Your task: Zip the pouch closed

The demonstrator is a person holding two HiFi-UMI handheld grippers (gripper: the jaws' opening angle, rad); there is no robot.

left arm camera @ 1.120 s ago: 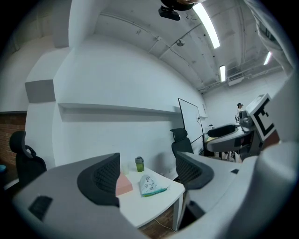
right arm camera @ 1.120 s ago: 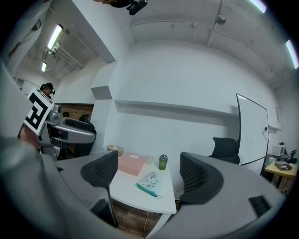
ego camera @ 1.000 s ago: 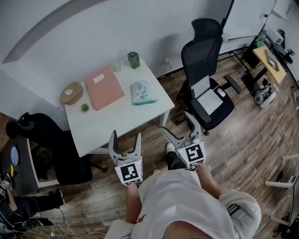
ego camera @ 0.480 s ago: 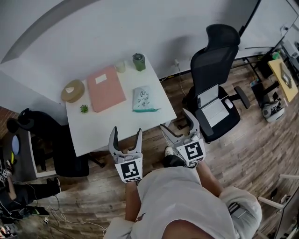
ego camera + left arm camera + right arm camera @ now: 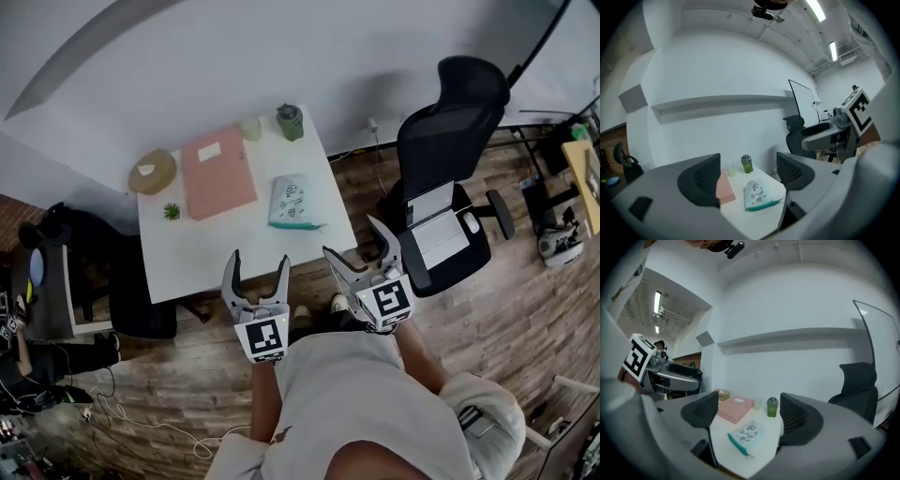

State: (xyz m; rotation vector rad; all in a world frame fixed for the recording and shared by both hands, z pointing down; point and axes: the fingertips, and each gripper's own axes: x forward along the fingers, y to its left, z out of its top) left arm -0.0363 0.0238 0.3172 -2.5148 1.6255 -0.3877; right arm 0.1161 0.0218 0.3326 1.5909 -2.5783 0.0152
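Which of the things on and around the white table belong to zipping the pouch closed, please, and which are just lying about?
For the job:
pouch
left gripper and right gripper, both open and empty, short of the table

Just lying about:
pink box
green bottle
small cup
little plant
round tan box
office chair
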